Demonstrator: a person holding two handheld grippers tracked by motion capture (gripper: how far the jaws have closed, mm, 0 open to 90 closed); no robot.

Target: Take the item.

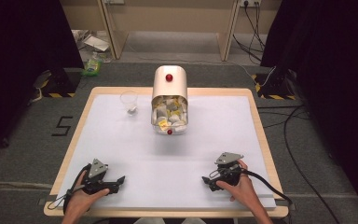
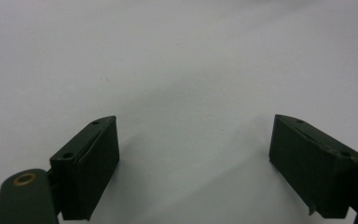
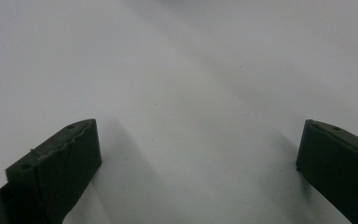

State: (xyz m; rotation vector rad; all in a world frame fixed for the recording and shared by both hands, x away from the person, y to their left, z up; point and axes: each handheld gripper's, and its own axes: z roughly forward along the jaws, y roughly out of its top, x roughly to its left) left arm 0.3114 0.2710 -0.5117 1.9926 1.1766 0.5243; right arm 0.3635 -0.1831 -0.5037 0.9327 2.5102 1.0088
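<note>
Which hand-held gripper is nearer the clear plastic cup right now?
Left. The left hand-held gripper sits at the near left of the table, on the cup's side; the right hand-held gripper sits at the near right, farther across from it.

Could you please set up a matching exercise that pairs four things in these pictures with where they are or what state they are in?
Things:
1. clear plastic cup
2. cream container
3. left tool
4. right tool

Places or states:
A. near right corner of the white mat, jaws open
B. far middle of the mat, front full of small packets
C. near left corner of the mat, jaws open
D. just left of the container, upright

Pairs: 1-D, 2-B, 3-C, 4-A
</note>
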